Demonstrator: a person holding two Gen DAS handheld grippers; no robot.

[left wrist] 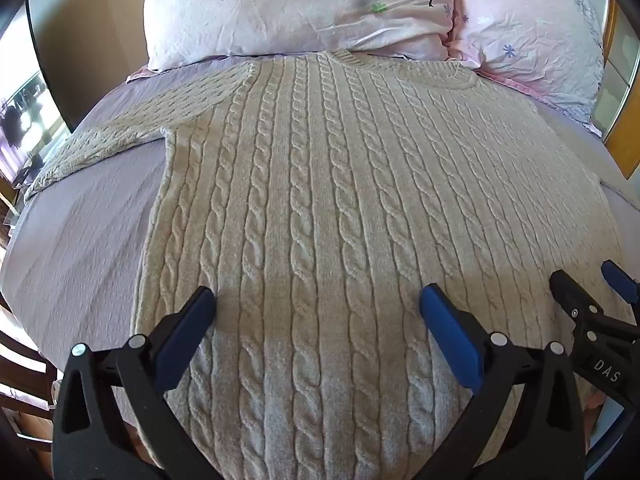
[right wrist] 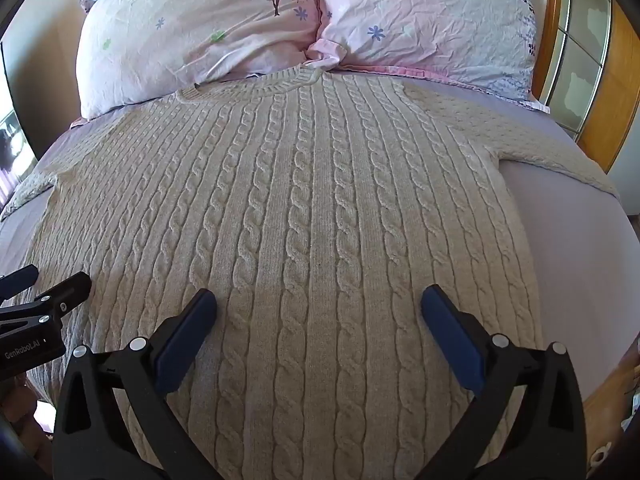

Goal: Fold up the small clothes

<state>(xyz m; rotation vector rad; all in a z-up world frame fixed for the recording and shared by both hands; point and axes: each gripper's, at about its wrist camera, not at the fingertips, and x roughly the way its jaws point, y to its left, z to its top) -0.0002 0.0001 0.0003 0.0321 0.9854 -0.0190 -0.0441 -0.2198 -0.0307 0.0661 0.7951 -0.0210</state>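
Note:
A cream cable-knit sweater (left wrist: 328, 184) lies flat on the bed, collar toward the pillows, both sleeves spread out to the sides; it also fills the right wrist view (right wrist: 312, 208). My left gripper (left wrist: 318, 300) is open and empty, hovering over the lower left part of the sweater's body. My right gripper (right wrist: 318, 300) is open and empty over the lower right part. The right gripper also shows at the right edge of the left wrist view (left wrist: 588, 280); the left gripper shows at the left edge of the right wrist view (right wrist: 52, 280). The sweater's hem is hidden below the grippers.
The bed has a lilac sheet (left wrist: 80, 216). Two pink floral pillows (right wrist: 200, 28) (right wrist: 432, 20) lie beyond the collar. A wooden cabinet with glass panels (right wrist: 580, 60) stands at the right; a window (left wrist: 28, 128) is at the left.

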